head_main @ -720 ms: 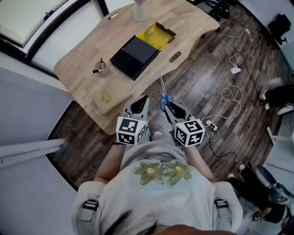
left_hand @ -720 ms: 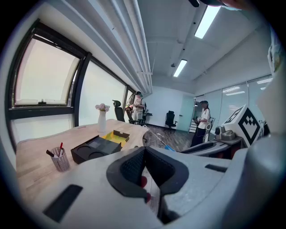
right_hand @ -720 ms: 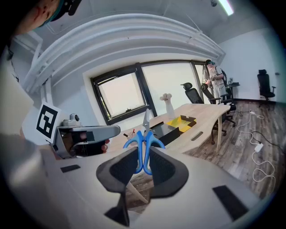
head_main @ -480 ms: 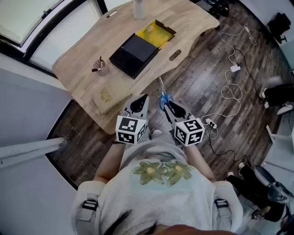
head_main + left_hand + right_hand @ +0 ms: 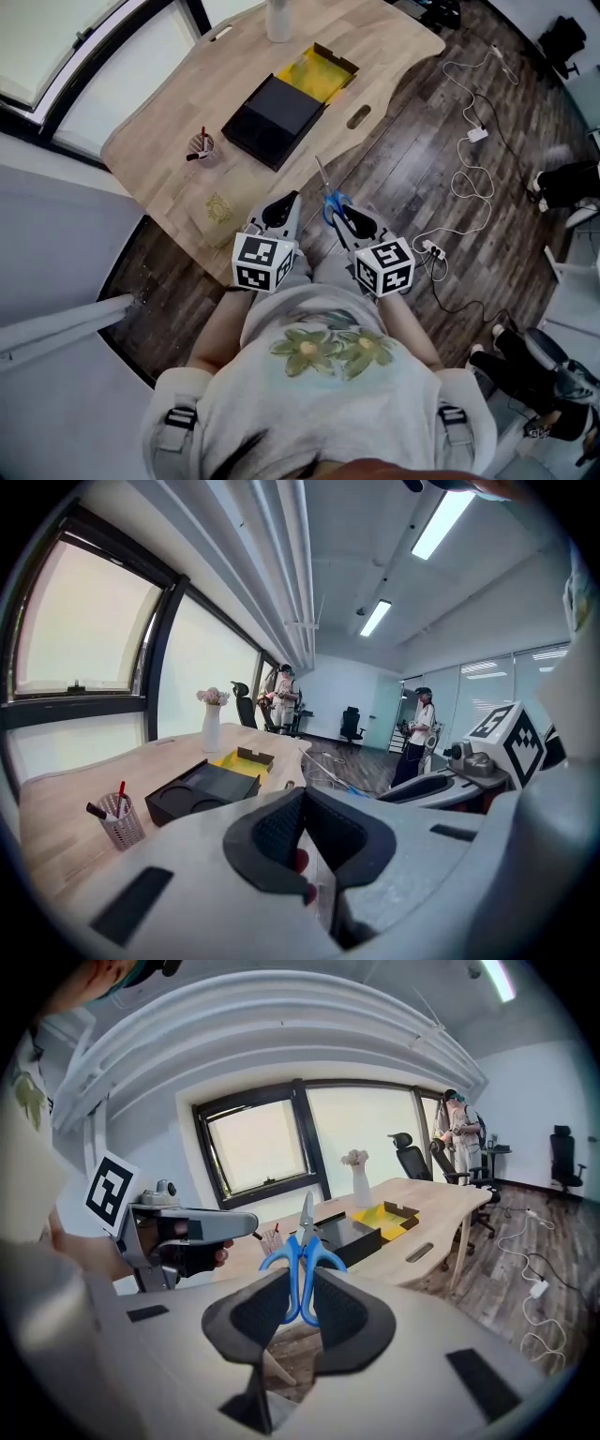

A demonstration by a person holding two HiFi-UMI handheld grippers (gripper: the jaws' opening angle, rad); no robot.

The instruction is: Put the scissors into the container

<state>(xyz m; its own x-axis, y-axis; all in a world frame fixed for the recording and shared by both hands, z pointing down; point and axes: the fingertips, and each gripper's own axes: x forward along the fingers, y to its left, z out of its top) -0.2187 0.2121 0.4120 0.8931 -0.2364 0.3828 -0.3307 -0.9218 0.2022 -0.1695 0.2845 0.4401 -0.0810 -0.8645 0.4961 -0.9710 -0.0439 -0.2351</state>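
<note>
**Head view.** L tongs (image 5: 286,202) and R tongs (image 5: 339,208) are held side by side, close in front of the person's torso. Forearms bent in, both tongs aimed fwd at the desk (image 5: 169,112) edge.
- Scissors (image 5: 328,187): blue handles clamped in R tongs, blades pointing away.
- Ahead of tongs, on desk: black box (image 5: 275,108), with yellow tray (image 5: 323,73) adjoining its far side.
- Ahead-left: mesh pen cup (image 5: 200,145).
- Just beyond L tongs: pale pad w/ gold emblem (image 5: 217,206), print too small to read.
- Room: light wood desk, dark plank floor (image 5: 412,159), white cable (image 5: 469,187) to the right of R tongs.

**Left gripper view.** Pads together at tips, nothing gripped. Windows (image 5: 84,639) to the left.

**Right gripper view.** Pads narrow, gripping the scissors' handles; blades upright. L tongs at left, a hand round its grip.
</note>
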